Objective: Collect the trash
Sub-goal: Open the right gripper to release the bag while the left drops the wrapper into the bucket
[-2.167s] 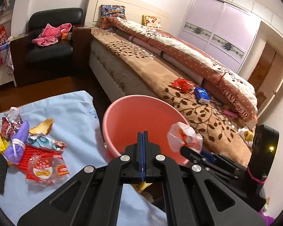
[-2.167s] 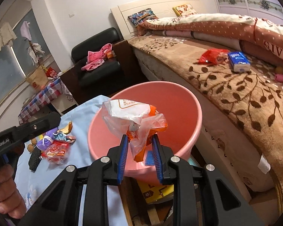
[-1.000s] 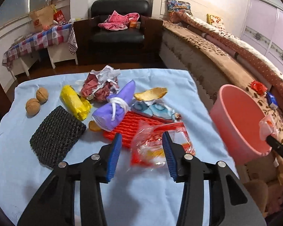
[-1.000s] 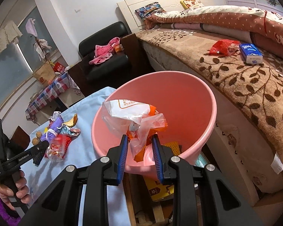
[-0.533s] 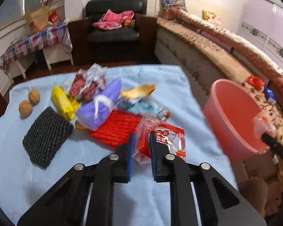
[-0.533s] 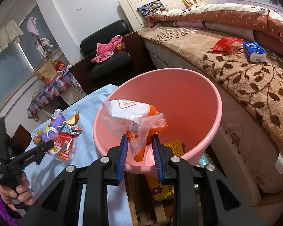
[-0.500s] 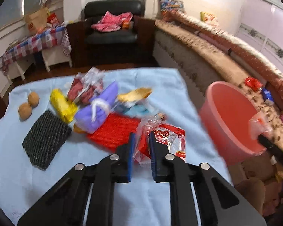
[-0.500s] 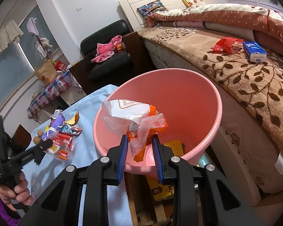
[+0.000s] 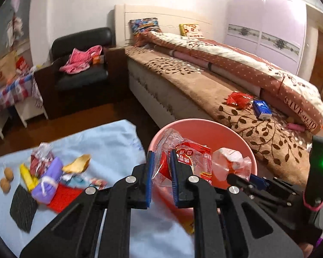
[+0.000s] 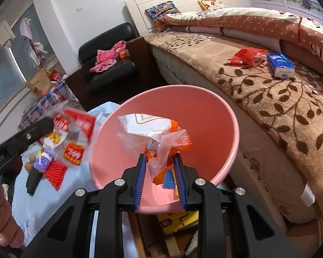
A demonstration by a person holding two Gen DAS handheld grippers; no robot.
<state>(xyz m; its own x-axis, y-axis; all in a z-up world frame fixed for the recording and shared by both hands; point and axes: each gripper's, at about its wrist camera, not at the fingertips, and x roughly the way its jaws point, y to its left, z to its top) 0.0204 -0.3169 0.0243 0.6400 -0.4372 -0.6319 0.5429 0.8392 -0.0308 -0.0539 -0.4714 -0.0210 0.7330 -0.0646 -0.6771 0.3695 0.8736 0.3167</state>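
Right wrist | left gripper [image 9: 160, 173] pinching red-white wrapper [image 9: 191, 161] (print unreadable) | right gripper [image 10: 159, 172] clamping crumpled bag [image 10: 155, 133]

Warm indoor light, pretty bright, heavy fisheye bending with black corners, and motion blur smearing the lower left of both views.

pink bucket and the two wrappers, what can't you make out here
- Pink bucket bottom: the right wrist view shows only a blue scrap; the white and orange bag held in the right hand-held gripper covers the rest.
- Red and clear wrapper print: motion-blurred in that view.
- Its lower edge: in the left wrist view, behind the left hand-held gripper.
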